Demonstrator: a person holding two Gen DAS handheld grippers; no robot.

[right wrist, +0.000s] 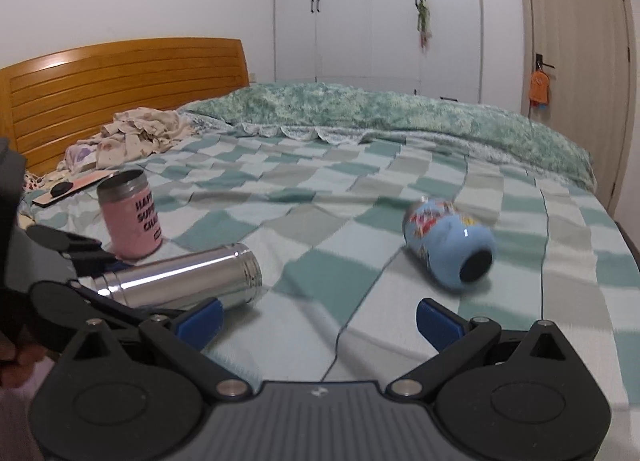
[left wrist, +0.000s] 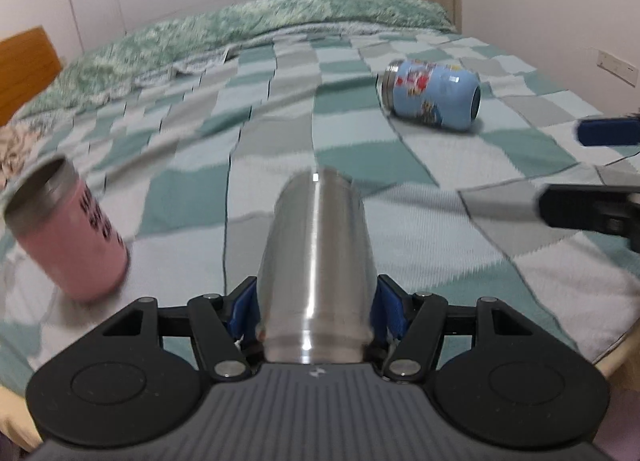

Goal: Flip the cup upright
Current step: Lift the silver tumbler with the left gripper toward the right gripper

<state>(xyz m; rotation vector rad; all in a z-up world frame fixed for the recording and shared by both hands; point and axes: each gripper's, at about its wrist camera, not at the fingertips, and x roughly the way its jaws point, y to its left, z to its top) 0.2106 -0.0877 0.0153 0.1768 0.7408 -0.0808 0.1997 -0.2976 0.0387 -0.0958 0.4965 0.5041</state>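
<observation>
Left gripper (left wrist: 316,313) pinches the steel cup (left wrist: 316,261), held lying level near the bed (left wrist: 400,197) edge; right gripper (right wrist: 320,319) spread, empty. Step, as judged: mid-flip. Next: rotate mouth-up, set down beside the pink cup (left wrist: 68,237).

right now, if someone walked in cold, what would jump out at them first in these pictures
The steel cup lying on its side, clamped between the pads of the left tool low over the checked blanket. Next, the pink cup standing upright with its open mouth up, just beyond the steel one, and the blue cartoon cup lying tipped over further right, ahead of the open right tool.
</observation>
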